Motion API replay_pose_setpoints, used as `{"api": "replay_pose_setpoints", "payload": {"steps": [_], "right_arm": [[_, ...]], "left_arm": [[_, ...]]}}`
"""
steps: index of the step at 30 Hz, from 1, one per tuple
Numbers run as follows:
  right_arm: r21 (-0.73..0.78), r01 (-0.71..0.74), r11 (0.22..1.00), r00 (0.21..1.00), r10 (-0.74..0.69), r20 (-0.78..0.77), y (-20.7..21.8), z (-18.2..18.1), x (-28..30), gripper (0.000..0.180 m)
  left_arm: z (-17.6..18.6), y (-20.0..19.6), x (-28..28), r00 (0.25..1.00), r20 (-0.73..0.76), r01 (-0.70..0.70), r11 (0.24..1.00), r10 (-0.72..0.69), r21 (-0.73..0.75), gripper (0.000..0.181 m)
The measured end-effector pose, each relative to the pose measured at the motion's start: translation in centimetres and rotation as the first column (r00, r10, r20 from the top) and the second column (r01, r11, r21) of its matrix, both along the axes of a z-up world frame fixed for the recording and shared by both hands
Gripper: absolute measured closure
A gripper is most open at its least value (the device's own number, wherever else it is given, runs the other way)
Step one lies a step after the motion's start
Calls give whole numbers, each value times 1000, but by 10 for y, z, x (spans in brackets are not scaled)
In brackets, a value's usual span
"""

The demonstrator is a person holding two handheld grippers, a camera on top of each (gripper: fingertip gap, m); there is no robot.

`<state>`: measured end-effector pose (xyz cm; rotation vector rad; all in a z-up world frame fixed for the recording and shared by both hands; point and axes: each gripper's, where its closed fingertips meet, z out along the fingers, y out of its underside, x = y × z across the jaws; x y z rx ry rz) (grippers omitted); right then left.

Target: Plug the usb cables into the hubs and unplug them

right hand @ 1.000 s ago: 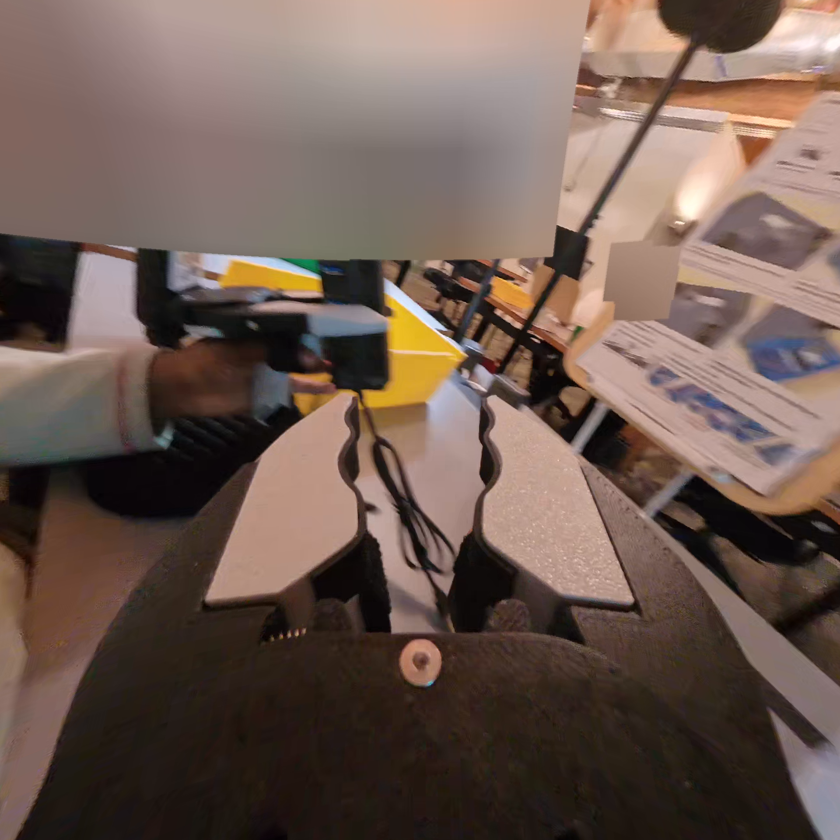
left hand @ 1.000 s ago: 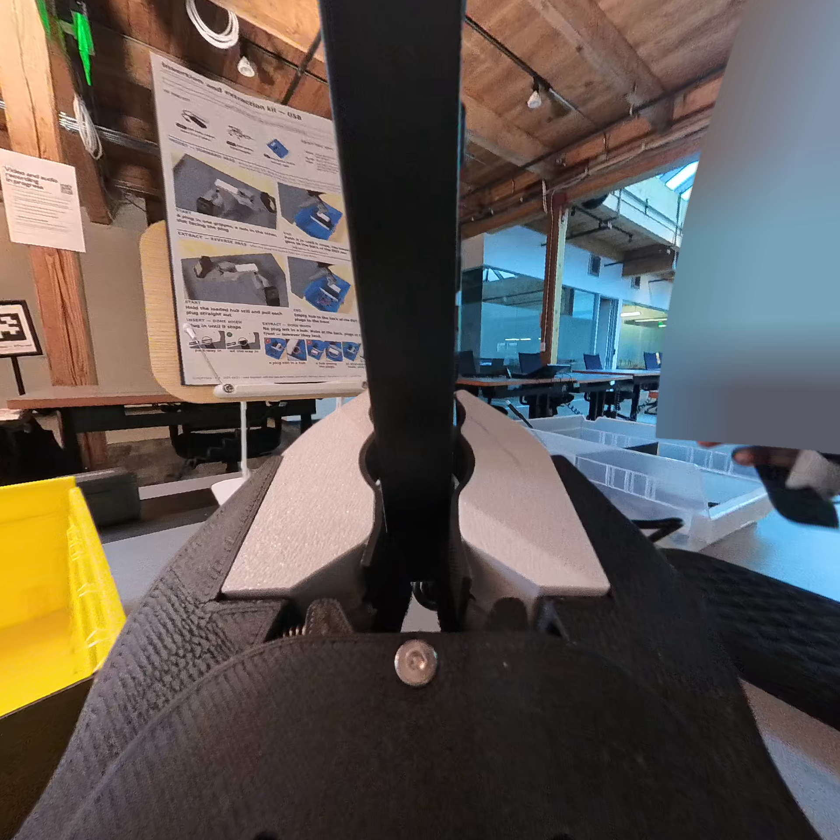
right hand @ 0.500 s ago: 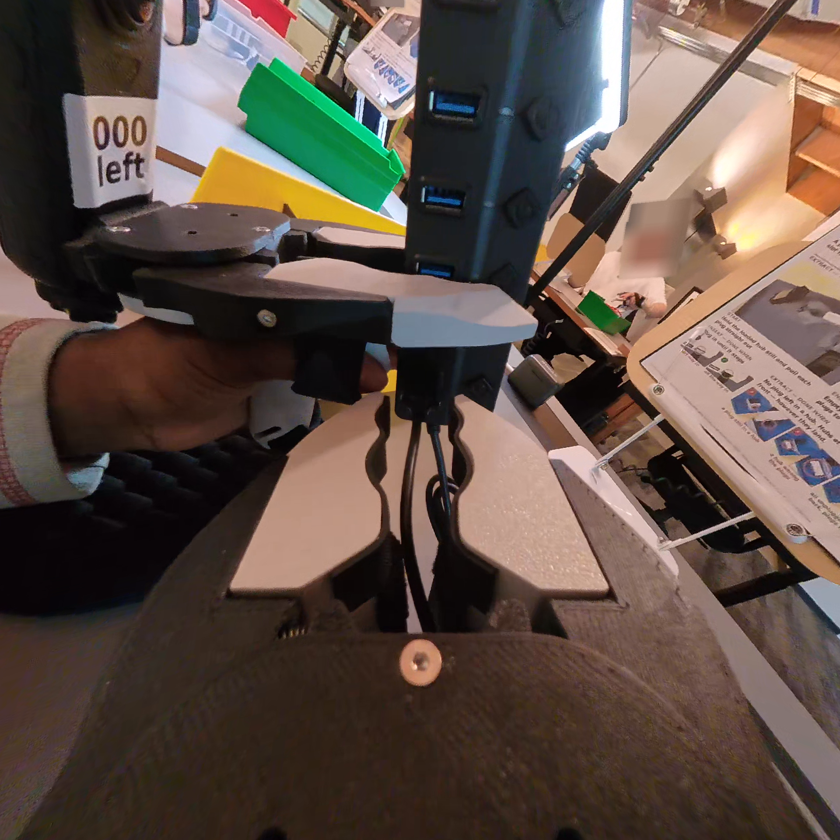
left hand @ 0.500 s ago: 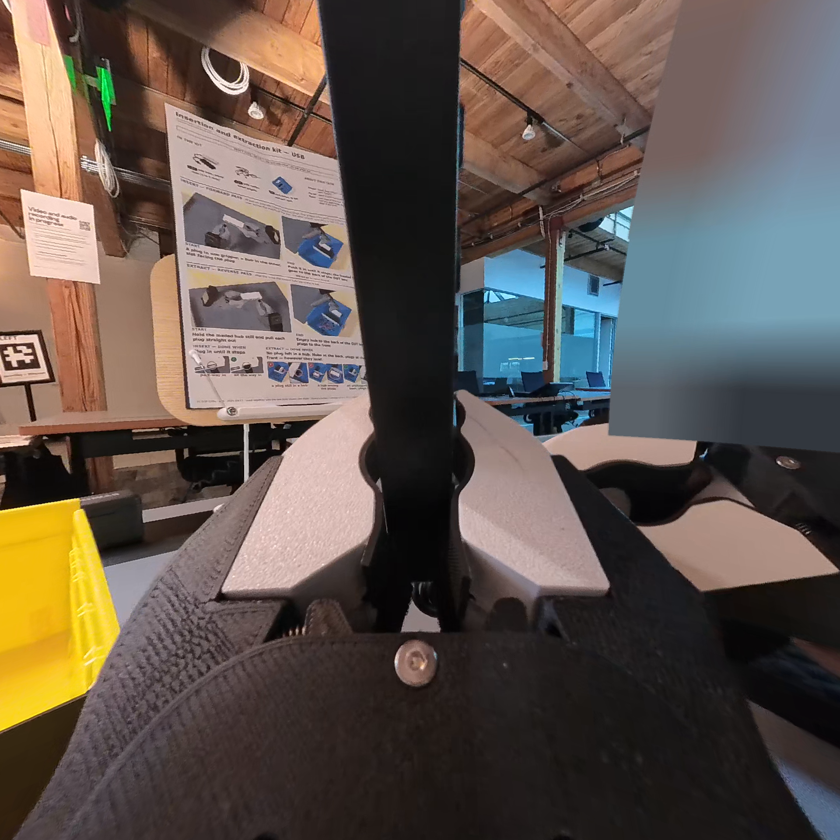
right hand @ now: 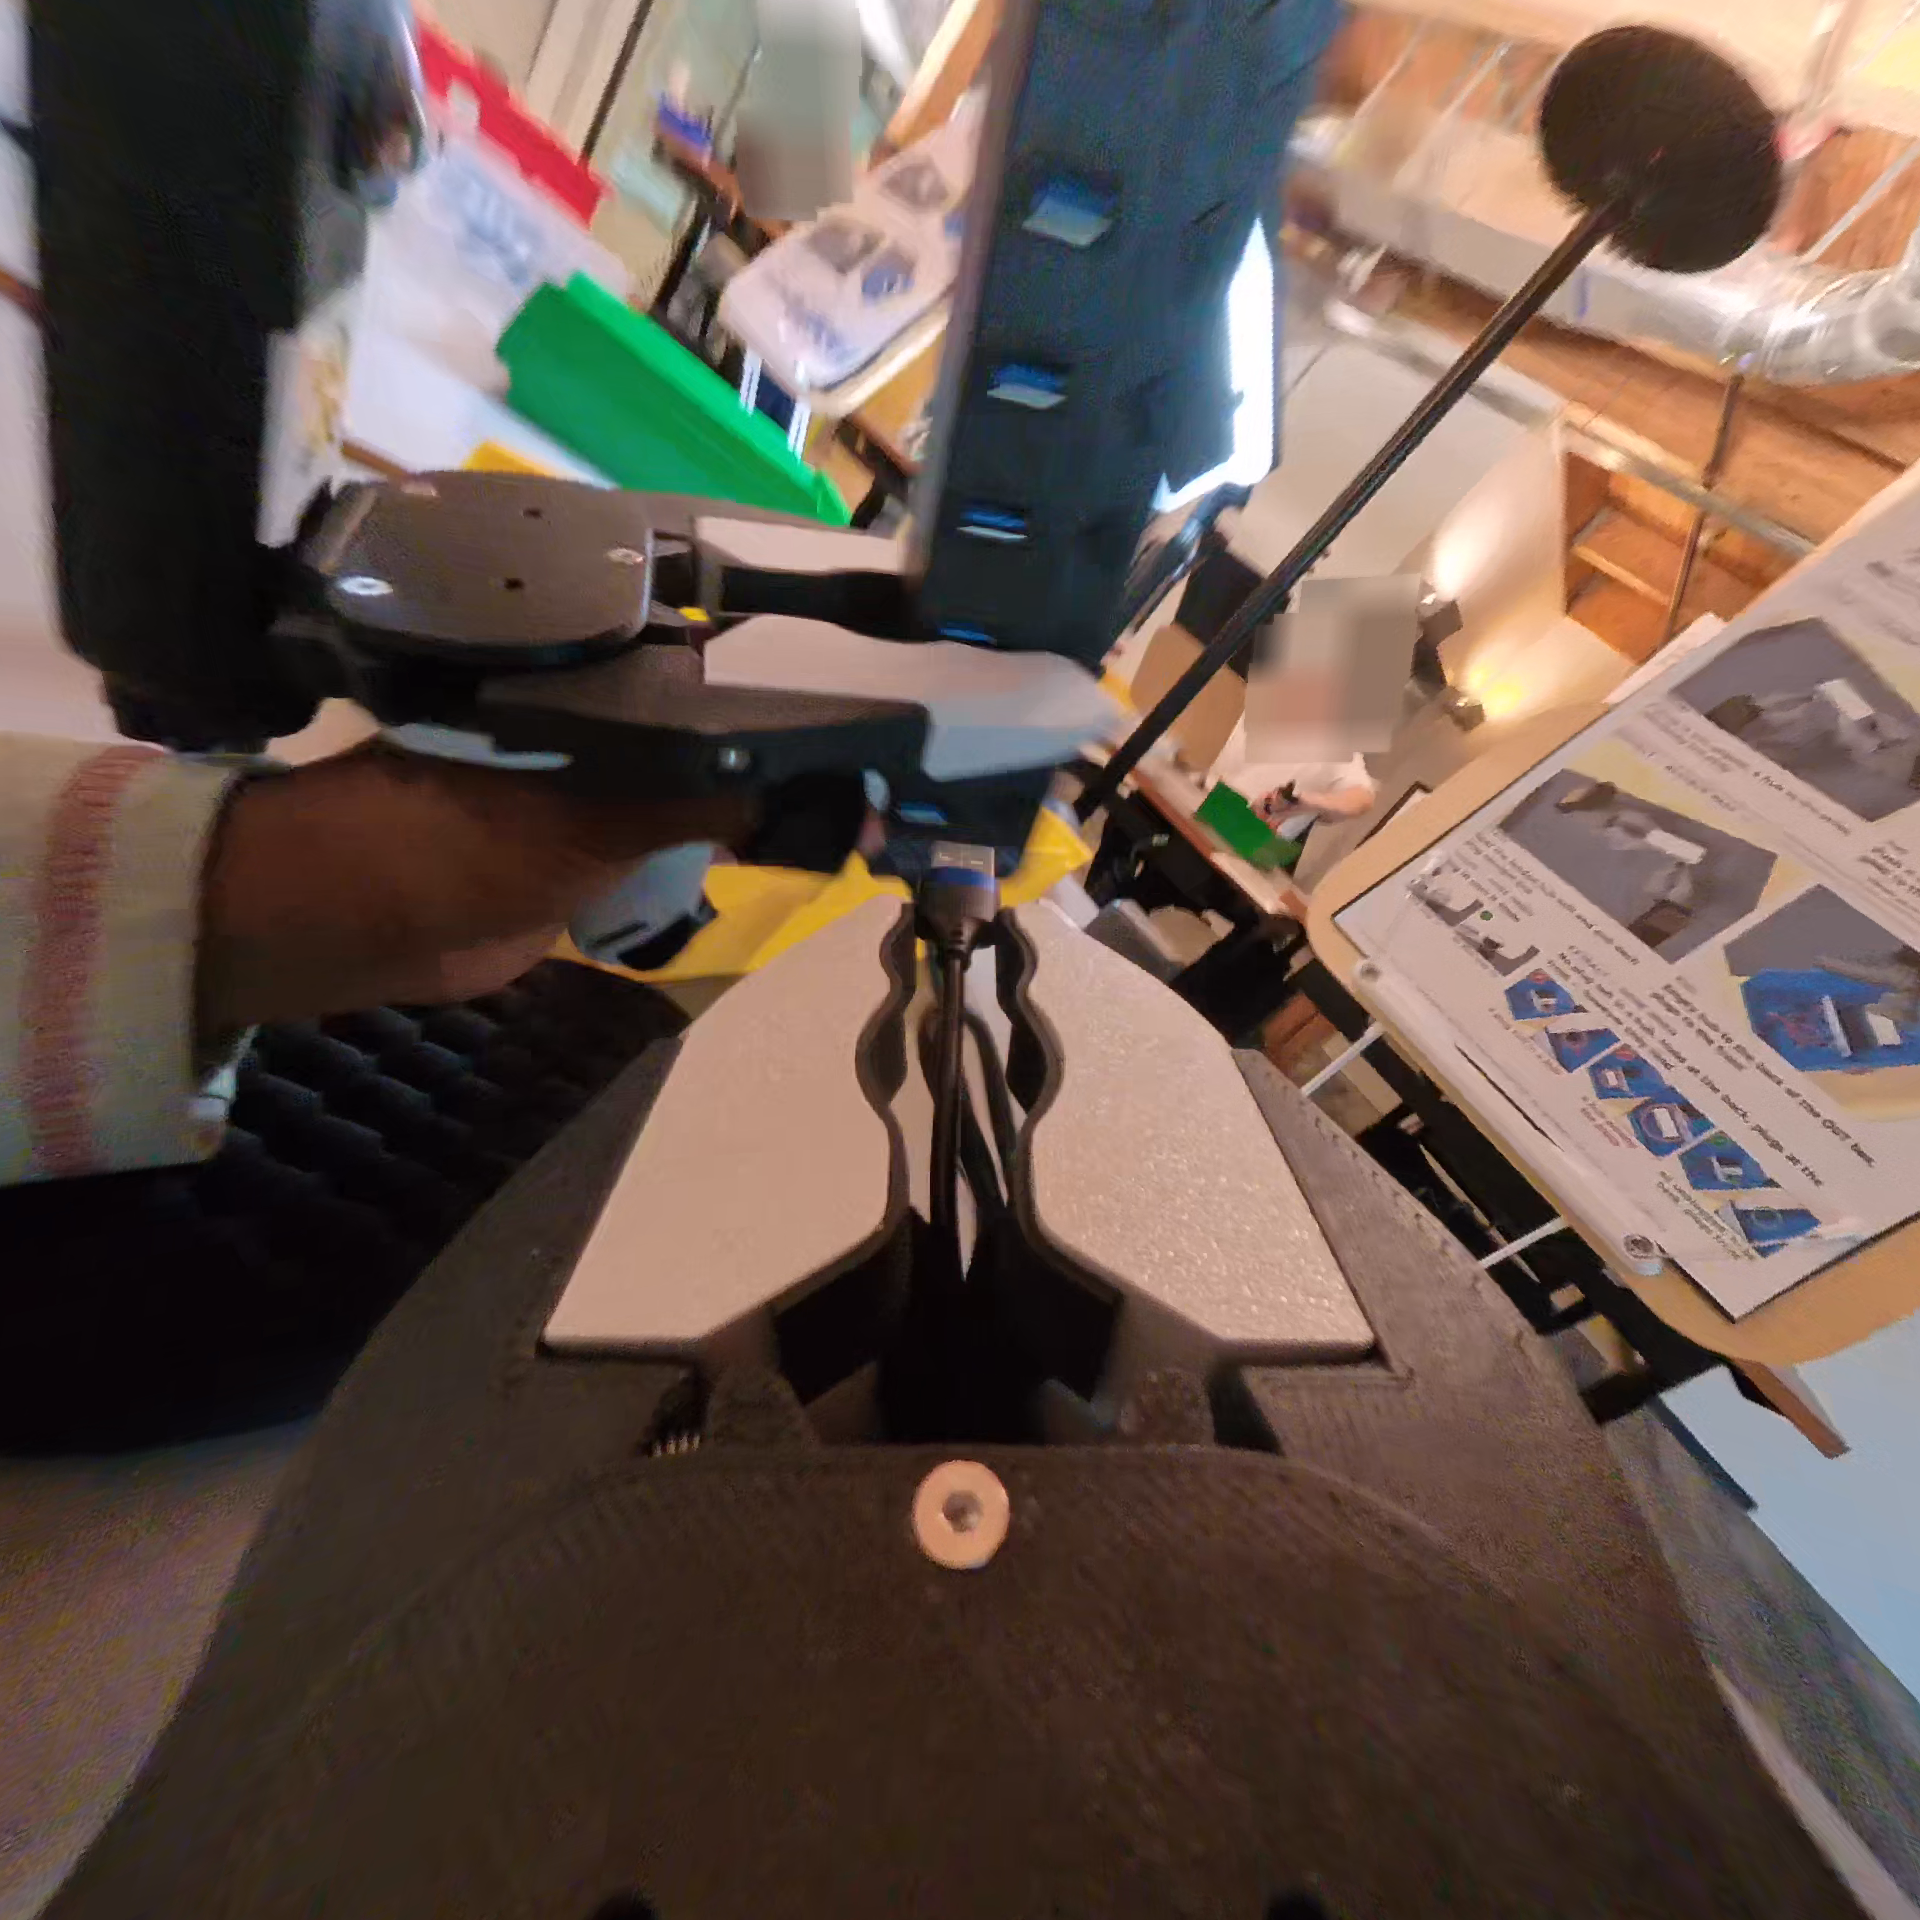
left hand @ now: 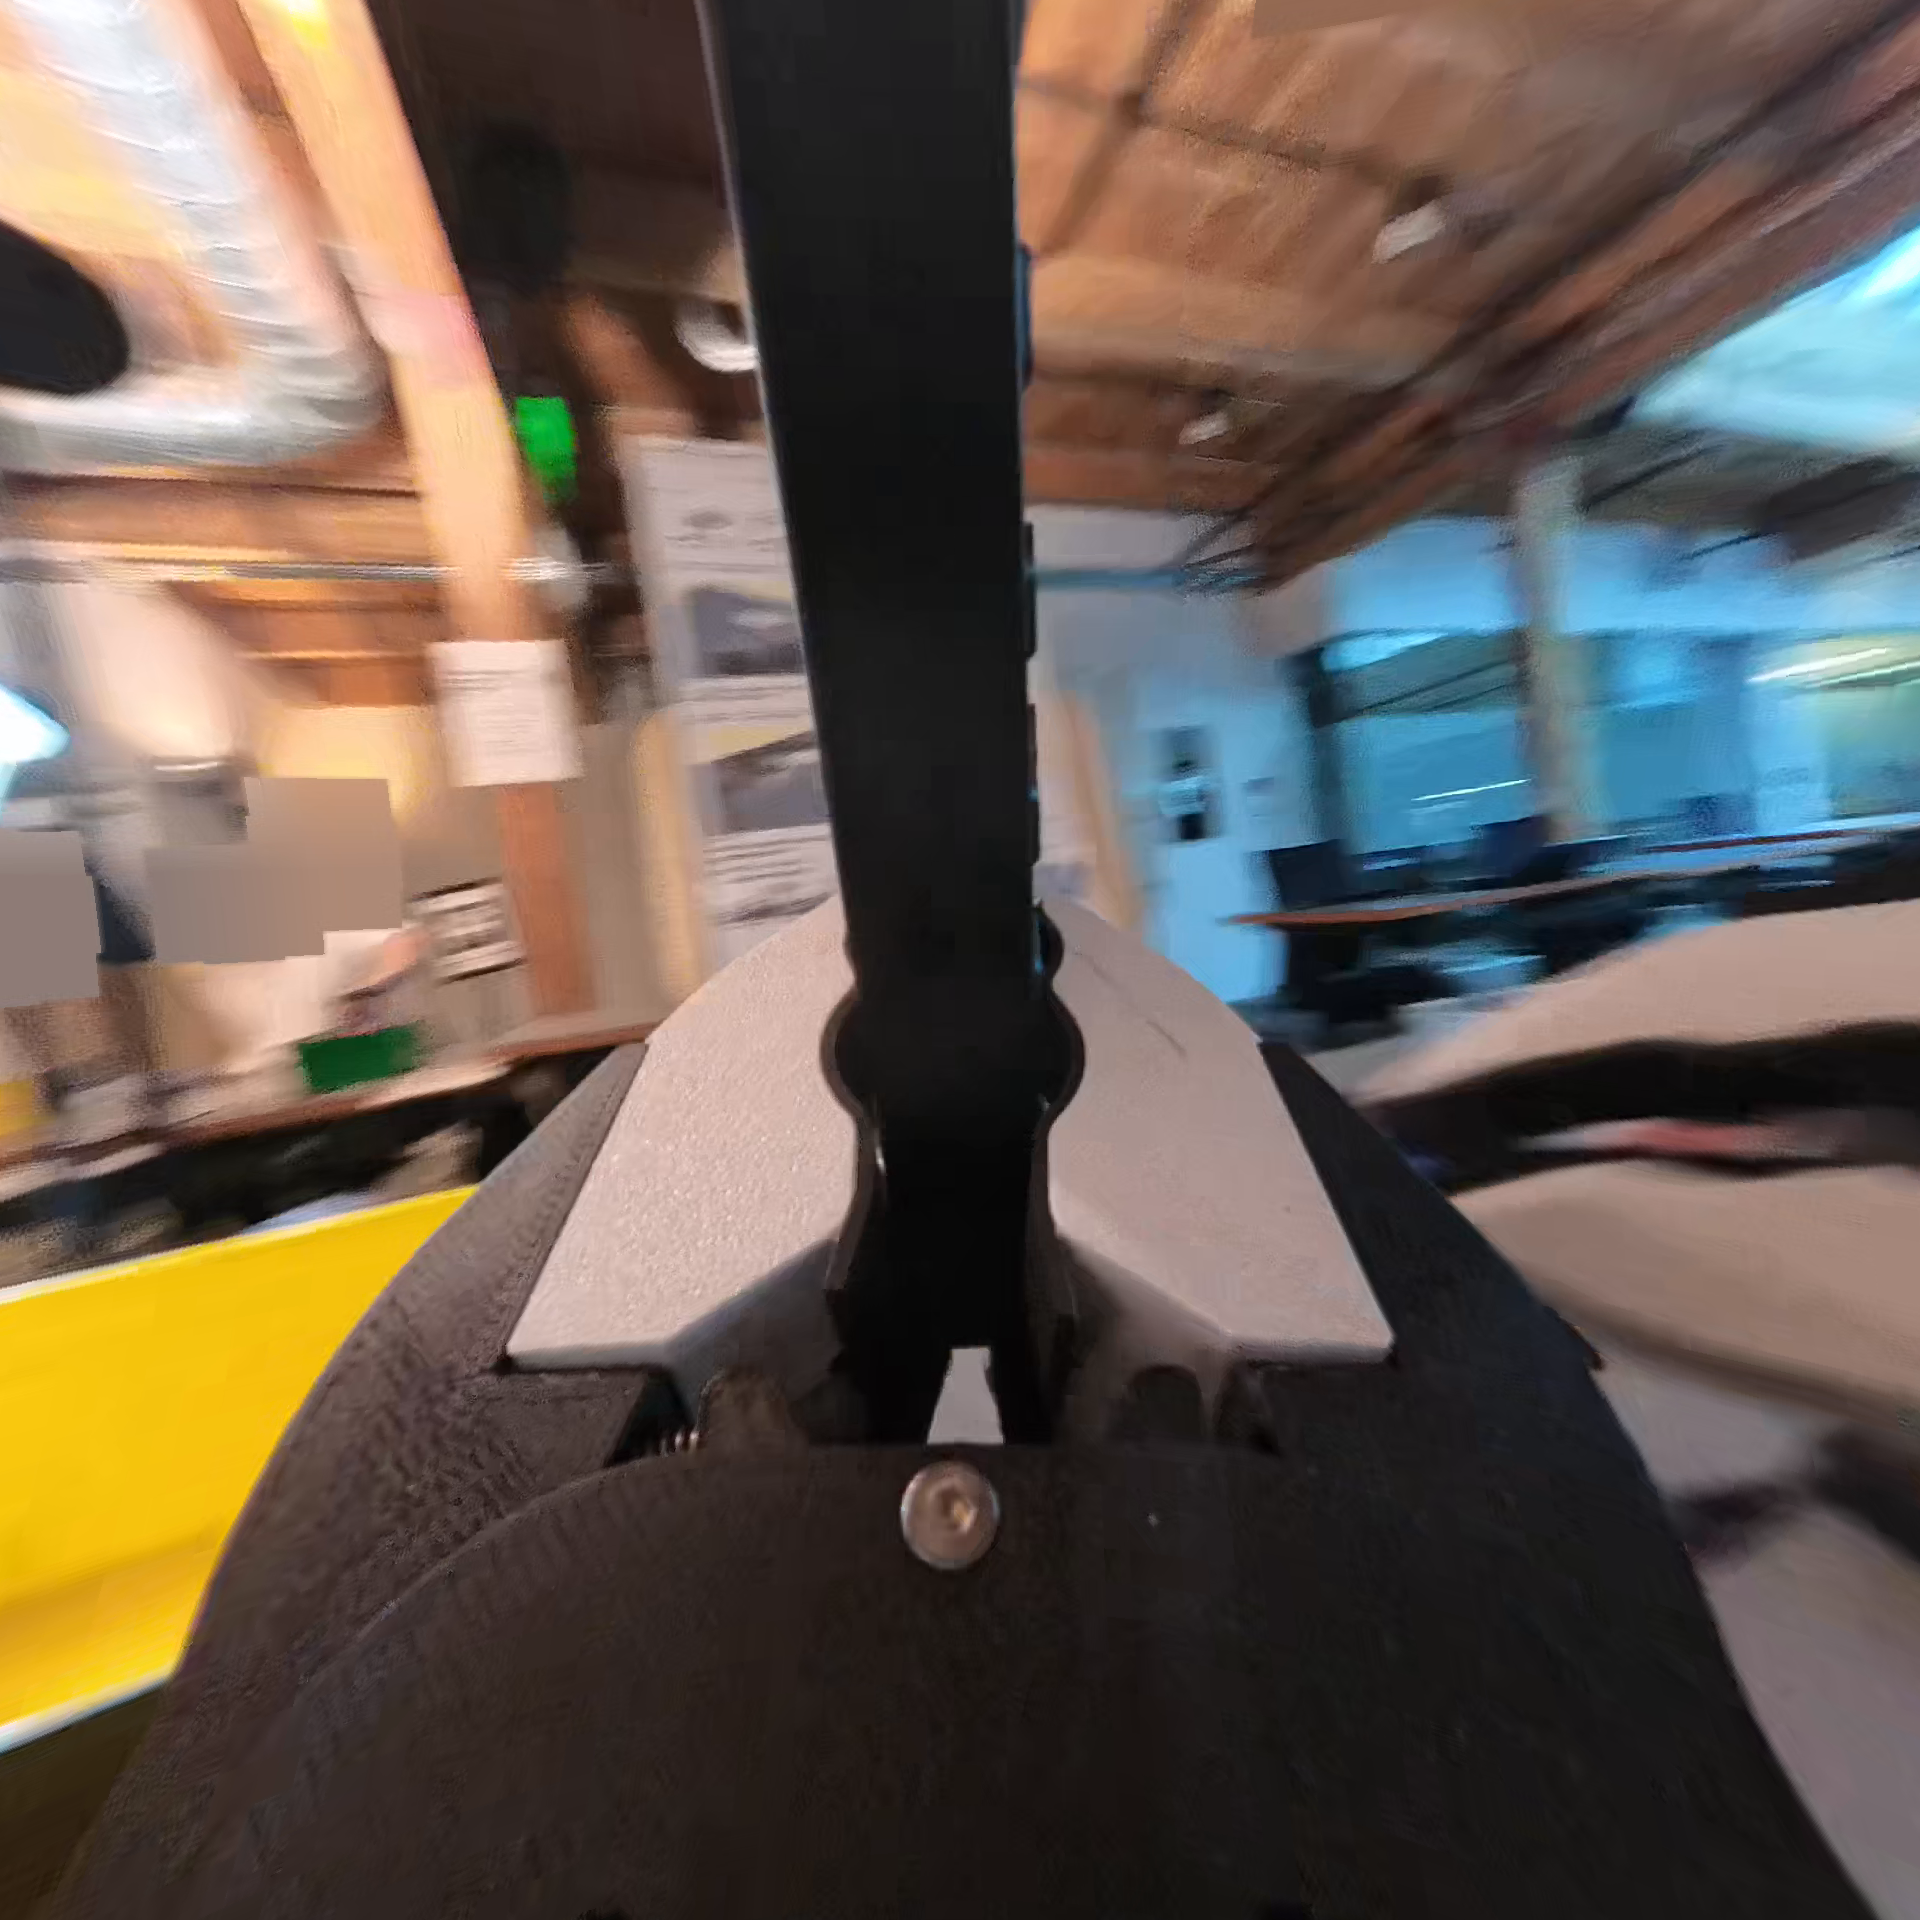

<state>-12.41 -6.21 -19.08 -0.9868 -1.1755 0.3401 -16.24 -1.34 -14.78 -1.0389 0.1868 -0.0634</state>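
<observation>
A person's hand (right hand: 395, 894), in a pale sleeve with a reddish stripe, holds the left gripper (right hand: 914, 675) level, its grey fingers reaching in from the left. They are clamped on the lower end of a tall black hub (right hand: 1049, 395), which stands upright with a column of blue ports facing the camera. In the left wrist view the same hub (left hand: 894, 582) rises as a dark bar between the closed fingers of that gripper (left hand: 951, 1039) (the room behind is smeared by motion blur). The right gripper (right hand: 956, 987) points up at the hub's underside, its jaws narrowed around a black cable (right hand: 948, 1101); its blue-ringed metal plug (right hand: 961, 883) sits just below the hub's bottom port, and whether it is seated I cannot tell. A yellow bin (left hand: 135, 1455) lies lower left.
</observation>
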Motion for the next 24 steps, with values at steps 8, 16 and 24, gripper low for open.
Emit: {"api": "replay_pose_setpoints", "payload": {"steps": [8, 16, 24], "right_arm": [[-91, 29, 995, 984, -45, -172, 13, 25, 75, 164], [-101, -10, 995, 903, -34, -428, 21, 92, 157, 165], [-61, 154, 986, 819, -162, -551, 46, 145, 259, 164]], "left_arm": [[14, -18, 6, 963, 52, 258, 962, -263, 95, 154], [10, -21, 29, 949, -23, 314, 946, -314, 80, 154], [6, -15, 22, 958, 8, 287, 957, -288, 46, 154]]}}
